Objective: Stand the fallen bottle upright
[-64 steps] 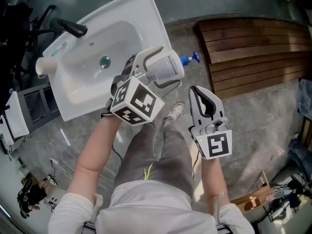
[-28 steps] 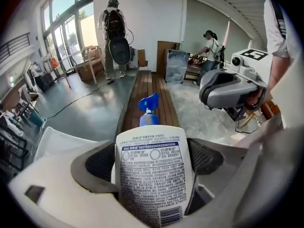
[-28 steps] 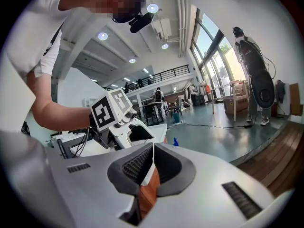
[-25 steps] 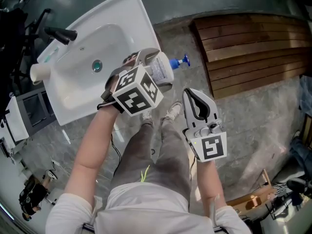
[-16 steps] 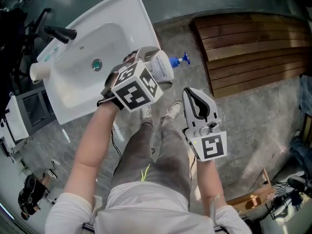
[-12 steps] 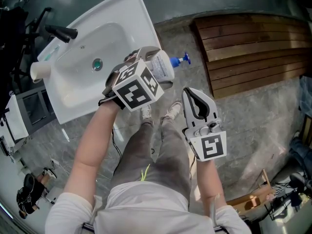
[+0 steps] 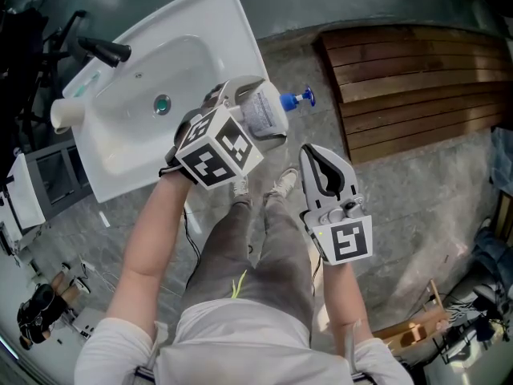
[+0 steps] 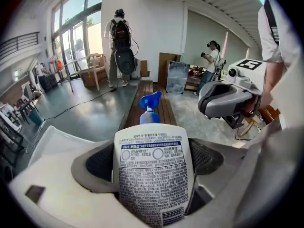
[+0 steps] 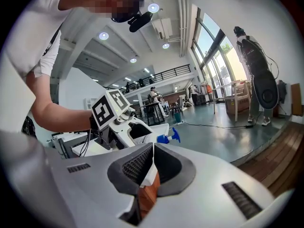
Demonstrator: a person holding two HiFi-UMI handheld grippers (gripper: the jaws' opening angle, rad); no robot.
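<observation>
A white bottle [image 7: 271, 107] with a blue pump top [image 7: 300, 99] is clamped in my left gripper [image 7: 258, 112], just off the sink's near right corner. Its pump points away from me, toward the wooden decking. In the left gripper view the label side of the bottle [image 8: 153, 170] fills the space between the dark pads [image 8: 100, 163], with the pump [image 8: 149, 101] at the far end. My right gripper [image 7: 321, 164] hovers lower right of the bottle, apart from it. Its jaws [image 9: 152, 161] are shut with nothing between them.
A white sink [image 7: 216, 22] with a black faucet [image 7: 104, 50] and a white cup [image 7: 68, 112] sits at upper left. Wooden decking [image 7: 417, 79] lies at upper right. Grey stone floor and the person's legs are below. Other people stand far off in the hall.
The left gripper with the bottle has tipped slightly and stayed by the sink corner. The right gripper has not moved.
</observation>
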